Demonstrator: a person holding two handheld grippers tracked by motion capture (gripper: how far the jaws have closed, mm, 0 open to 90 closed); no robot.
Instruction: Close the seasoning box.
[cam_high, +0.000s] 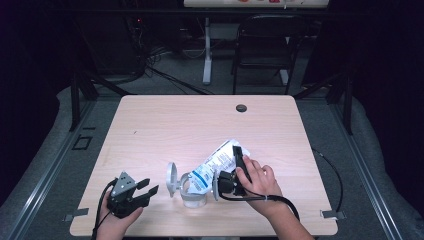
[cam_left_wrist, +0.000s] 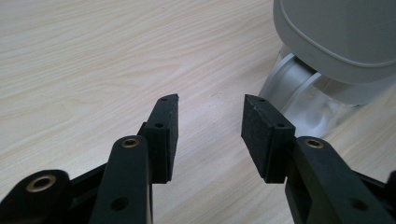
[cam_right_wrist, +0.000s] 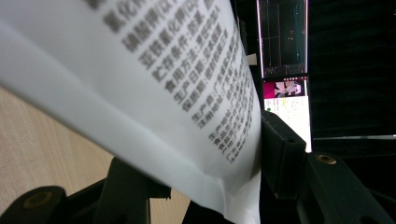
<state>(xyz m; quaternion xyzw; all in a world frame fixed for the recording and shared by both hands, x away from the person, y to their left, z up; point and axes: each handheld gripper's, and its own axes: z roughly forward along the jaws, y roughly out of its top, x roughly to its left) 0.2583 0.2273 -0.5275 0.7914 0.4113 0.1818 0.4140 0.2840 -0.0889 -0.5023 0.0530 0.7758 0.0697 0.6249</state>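
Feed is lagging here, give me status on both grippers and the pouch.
Left hand-held gripper open, idle beside jar. Right hand-held gripper shut on white pouch, tilted over jar mouth. Lid hinged open, nothing blocking.

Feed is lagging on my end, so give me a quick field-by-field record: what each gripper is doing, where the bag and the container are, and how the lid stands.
right gripper: shut on the white printed bag, held tilted, mouth end down toward the container
bag: white, with blue label and black print; lower end at the container's opening
container: clear, upright on the table, near the front edge
lid: grey, hinged open, standing at the container's left
left gripper: open, nothing between its pads, resting left of the container
pouring: cannot tell whether anything is flowing
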